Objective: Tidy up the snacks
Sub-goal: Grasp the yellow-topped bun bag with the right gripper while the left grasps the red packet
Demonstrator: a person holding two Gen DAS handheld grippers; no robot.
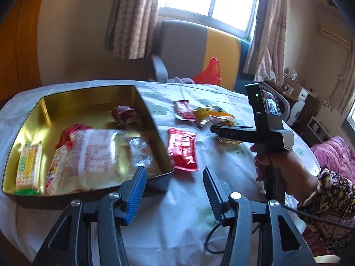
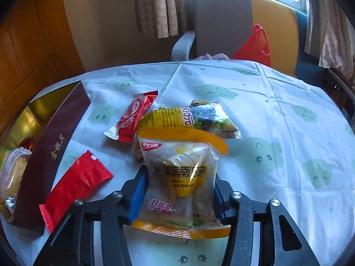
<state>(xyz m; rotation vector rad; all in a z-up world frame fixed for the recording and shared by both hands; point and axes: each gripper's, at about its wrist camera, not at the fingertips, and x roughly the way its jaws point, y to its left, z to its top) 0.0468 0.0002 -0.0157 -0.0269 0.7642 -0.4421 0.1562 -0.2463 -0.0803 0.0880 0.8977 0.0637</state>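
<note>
My right gripper (image 2: 180,175) is shut on a clear yellow-edged cake packet (image 2: 184,173), its blue pads pressing both sides just above the table. The left wrist view shows this gripper (image 1: 224,130) from the side, held by a hand (image 1: 277,166). My left gripper (image 1: 174,170) stands open with nothing between its fingers, near the front right corner of the gold-lined tin (image 1: 88,88). The tin holds a green cracker packet (image 1: 28,166), a large clear packet (image 1: 95,150) and a dark red one (image 1: 124,113). On the cloth lie a red packet (image 2: 77,184), a red-and-white bar (image 2: 135,117) and a yellow-green packet (image 2: 199,115).
The tin's brown outer wall (image 2: 55,146) stands at the left in the right wrist view. A grey and yellow chair (image 2: 221,22) with a red plastic bag (image 2: 255,44) is behind the table's far edge. A black cable (image 1: 210,239) lies near me. A patterned sleeve (image 1: 328,199) is at right.
</note>
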